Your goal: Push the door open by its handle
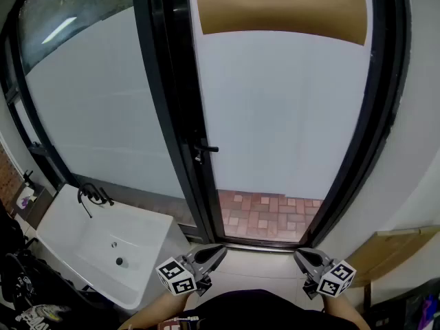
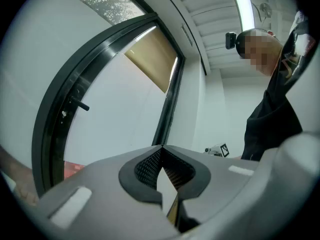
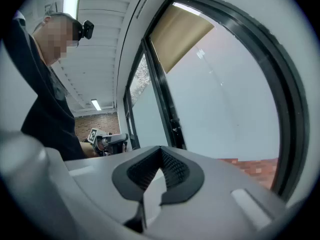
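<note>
One door (image 1: 275, 115) of frosted glass in a dark frame stands ahead; its one handle (image 1: 205, 150), a short dark lever, sits on the door's left edge about halfway up, well apart from both grippers; one brown sheet (image 1: 282, 5) covers the top of the glass; one white sink (image 1: 82, 232) with one dark tap (image 1: 89, 196) stands to the left. There are two grippers, held low and close to the person's body, side by side, pointing roughly level toward the foot of the door; the left gripper (image 1: 218, 251) has its fingers pressed together with nothing between them; the right gripper (image 1: 300, 255) is likewise closed and empty.
</note>
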A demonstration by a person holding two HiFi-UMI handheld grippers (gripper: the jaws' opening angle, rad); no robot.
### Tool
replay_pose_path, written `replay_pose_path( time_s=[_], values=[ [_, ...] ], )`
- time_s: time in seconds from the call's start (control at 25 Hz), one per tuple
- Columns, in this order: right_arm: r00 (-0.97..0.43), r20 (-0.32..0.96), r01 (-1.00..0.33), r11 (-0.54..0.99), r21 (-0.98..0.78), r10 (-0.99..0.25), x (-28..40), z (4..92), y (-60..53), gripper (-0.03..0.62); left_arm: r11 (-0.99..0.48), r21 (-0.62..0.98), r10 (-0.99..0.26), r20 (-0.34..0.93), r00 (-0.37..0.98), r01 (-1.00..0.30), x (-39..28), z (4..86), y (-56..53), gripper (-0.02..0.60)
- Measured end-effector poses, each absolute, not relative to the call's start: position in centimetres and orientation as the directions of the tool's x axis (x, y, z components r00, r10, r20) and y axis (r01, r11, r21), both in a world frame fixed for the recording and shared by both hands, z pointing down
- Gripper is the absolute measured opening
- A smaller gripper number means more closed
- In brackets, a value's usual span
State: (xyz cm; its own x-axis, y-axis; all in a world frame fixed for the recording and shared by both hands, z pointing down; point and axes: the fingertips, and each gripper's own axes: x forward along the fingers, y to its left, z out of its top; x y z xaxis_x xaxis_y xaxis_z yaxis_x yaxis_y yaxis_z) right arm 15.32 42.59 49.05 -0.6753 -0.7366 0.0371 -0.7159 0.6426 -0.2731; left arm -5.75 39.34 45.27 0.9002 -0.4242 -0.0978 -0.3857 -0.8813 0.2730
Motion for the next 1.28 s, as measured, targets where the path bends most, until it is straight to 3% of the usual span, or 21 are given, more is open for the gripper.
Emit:
replay_pose_path(
  time_s=[0.4,0.84,0.88,0.96,1.28],
  values=[
    [-0.77,0.1,-0.637,0.748,-0.184,-0.631,16.5,49.5,39.9,0.0,-0.831,0.286,-0.51,-0.05,0.859,-0.477,-3.6,46.0,39.7,0.003],
    [-0.775,0.06,-0.632,0.768,-0.101,-0.63,5.3,45.3,24.5,0.009,-0.837,0.228,-0.529,-0.102,0.842,-0.498,-16.3,45.9,29.8,0.003],
    [-0.776,0.059,-0.63,0.77,-0.1,-0.628,4.0,44.7,22.8,0.027,-0.844,0.218,-0.518,-0.1,0.85,-0.489,-17.5,45.7,28.7,0.003],
    [-0.778,0.065,-0.629,0.773,-0.088,-0.625,1.7,43.1,19.3,0.137,-0.859,0.196,-0.498,-0.097,0.862,-0.473,-19.8,44.7,26.4,0.003],
    [-0.757,0.097,-0.651,0.759,-0.026,-0.646,-3.5,39.6,7.6,0.143,-0.864,0.18,-0.493,-0.118,0.862,-0.47,-23.5,41.7,17.8,0.003]
  ],
)
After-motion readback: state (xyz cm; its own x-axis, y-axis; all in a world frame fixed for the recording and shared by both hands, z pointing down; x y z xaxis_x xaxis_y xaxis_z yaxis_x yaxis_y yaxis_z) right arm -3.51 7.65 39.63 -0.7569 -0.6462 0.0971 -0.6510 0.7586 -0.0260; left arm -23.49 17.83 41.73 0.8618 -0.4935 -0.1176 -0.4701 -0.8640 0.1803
